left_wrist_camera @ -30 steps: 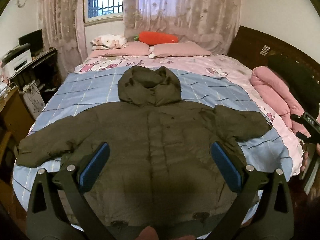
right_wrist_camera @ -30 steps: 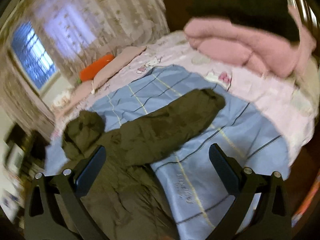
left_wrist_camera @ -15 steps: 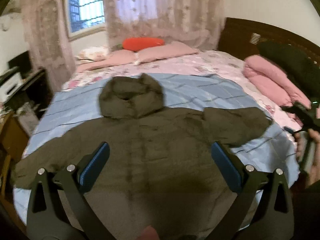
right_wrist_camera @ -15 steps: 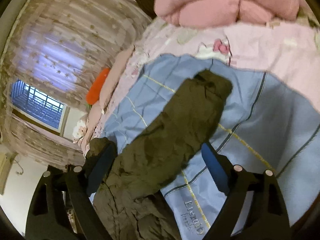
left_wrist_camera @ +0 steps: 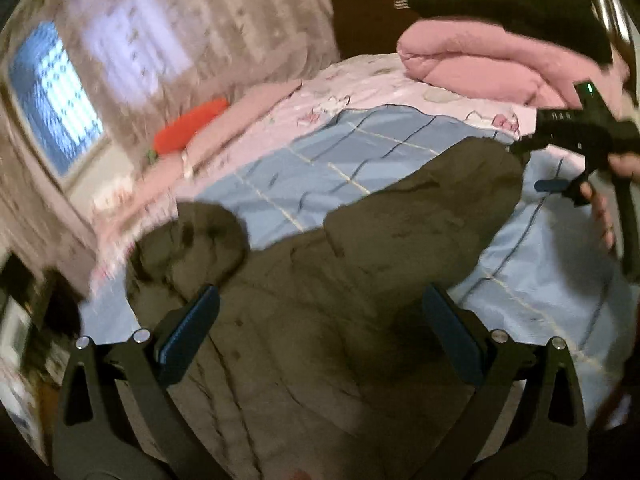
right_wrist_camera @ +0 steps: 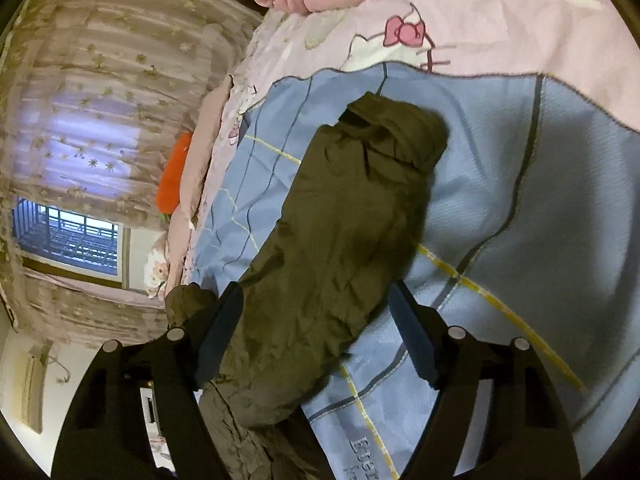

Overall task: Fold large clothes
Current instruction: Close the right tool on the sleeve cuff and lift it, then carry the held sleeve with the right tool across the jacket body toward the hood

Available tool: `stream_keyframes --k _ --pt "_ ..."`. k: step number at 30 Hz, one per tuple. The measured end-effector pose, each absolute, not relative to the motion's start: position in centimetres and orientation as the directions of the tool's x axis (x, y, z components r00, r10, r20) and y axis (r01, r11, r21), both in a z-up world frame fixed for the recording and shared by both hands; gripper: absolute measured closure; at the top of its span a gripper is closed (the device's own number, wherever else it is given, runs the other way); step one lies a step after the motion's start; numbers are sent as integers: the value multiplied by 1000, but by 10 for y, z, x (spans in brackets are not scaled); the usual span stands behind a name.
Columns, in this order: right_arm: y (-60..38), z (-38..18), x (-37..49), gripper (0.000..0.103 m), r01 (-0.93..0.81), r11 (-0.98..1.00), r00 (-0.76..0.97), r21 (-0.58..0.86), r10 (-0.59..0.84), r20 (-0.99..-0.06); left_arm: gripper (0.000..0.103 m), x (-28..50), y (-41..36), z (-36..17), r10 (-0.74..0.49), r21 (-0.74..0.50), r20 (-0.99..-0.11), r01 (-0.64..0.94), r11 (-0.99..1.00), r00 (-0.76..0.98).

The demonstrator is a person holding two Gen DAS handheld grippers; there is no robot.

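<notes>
Dark lettering printed on the blue checked bedsheet (right_wrist_camera: 520, 208) at the near edge of the right wrist view, beginning "Eue" or "Euer" and cut off by the frame, with a second line beneath too clipped to read, is the only writing visible.

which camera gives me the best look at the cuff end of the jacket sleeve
The right wrist view: the sleeve fills the middle, sharp, with its cuff on the blue checked sheet. The left wrist view shows the same sleeve smaller and blurred, beside the right gripper.
</notes>
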State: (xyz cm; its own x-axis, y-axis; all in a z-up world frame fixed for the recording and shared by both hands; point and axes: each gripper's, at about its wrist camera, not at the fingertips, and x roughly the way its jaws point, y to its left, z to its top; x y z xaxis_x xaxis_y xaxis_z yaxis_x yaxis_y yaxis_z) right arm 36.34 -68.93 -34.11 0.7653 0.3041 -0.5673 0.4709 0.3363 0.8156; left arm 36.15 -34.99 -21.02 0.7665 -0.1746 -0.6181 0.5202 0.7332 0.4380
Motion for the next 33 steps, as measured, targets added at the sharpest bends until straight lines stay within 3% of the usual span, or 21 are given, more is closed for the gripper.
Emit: stream_keyframes --k 7,10,15,17,19,20,22,28,33 --pt "-699 -370 375 26 484 243 772 840 334 -541 2 374 -390 -236 -203 546 -606 588 597 769" --pt "-704 -373 382 29 480 237 773 845 341 -535 2 371 -409 -247 -231 623 -562 591 513 794" --pt "-705 -384 395 40 472 221 767 853 373 -521 2 374 -420 -254 -272 572 -600 640 512 753" --pt "-701 -390 398 48 479 224 757 849 383 -528 2 377 -417 -256 -270 535 -622 650 539 735" --pt "-700 -395 401 63 465 221 764 858 390 -514 2 380 -415 -257 -263 514 -631 648 563 730" --pt "-701 -396 401 78 455 218 773 864 384 -504 2 382 -414 -257 -256 507 -633 642 576 730" --pt "-702 -396 399 92 441 224 784 869 376 -494 2 383 -411 -257 -247 489 -641 634 599 727" --pt "-706 -373 392 97 353 271 828 895 355 -434 2 387 -393 -250 -256 372 -680 623 688 688" --pt "-701 -345 391 99 347 360 838 866 295 -459 2 384 -368 -235 -222 331 -665 548 769 713"
